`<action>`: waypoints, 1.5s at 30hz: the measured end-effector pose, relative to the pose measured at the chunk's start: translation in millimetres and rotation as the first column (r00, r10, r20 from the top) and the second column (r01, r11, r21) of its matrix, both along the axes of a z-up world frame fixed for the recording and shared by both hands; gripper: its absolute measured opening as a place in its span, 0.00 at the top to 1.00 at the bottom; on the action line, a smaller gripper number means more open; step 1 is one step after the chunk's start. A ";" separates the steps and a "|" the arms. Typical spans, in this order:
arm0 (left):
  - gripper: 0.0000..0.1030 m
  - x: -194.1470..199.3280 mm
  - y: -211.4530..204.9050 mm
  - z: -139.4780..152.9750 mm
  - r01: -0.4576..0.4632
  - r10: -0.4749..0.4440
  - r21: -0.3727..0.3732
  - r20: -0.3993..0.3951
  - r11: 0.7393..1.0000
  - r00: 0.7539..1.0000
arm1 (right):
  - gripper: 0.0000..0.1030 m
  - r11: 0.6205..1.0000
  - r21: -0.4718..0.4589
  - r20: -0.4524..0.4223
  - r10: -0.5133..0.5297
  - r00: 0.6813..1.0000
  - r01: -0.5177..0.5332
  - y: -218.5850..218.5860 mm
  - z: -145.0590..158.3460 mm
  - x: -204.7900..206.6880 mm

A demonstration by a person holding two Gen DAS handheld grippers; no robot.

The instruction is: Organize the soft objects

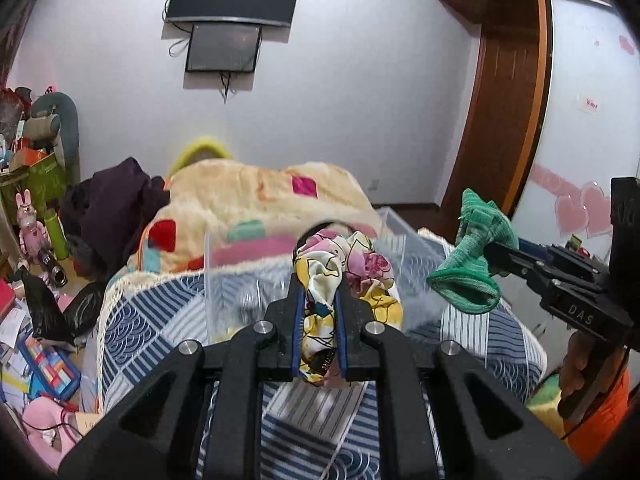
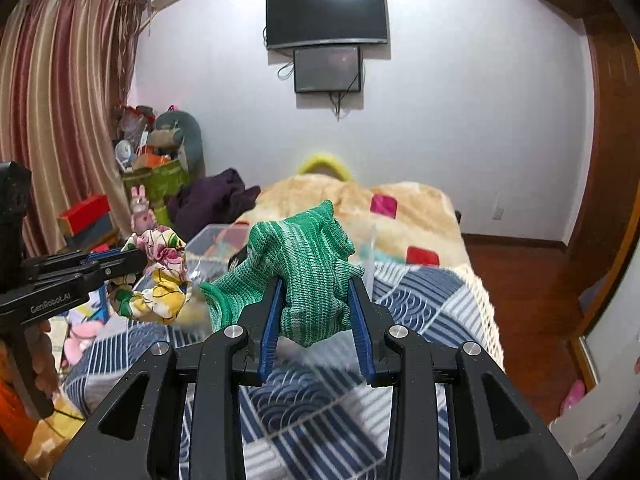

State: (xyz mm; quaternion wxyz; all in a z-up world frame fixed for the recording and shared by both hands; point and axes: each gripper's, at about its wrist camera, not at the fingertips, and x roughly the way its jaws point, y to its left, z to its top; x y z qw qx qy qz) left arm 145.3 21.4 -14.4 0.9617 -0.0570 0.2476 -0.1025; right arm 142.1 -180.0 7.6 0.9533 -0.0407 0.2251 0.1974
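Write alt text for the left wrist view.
The left gripper is shut on a floral fabric scrunchie, lifted above a blue patterned bedspread. At right, the right gripper holds a green knit sock; a clear plastic box stands behind.

A lived-in bedroom in a home. A bed (image 2: 440,300) with a blue patterned quilt and a fleecy blanket (image 2: 360,204) fills the middle; a television (image 2: 326,14) hangs on the white wall, striped curtains (image 2: 60,112) cover the window, a wooden wardrobe (image 1: 508,80) stands beside it, and toys and boxes (image 2: 152,160) crowd one corner.
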 end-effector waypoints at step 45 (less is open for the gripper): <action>0.39 -14.6 3.4 12.2 -0.081 0.080 0.019 0.034 0.997 0.996 | 0.39 1.000 -0.022 0.024 0.015 1.000 -0.014 15.2 17.4 -9.0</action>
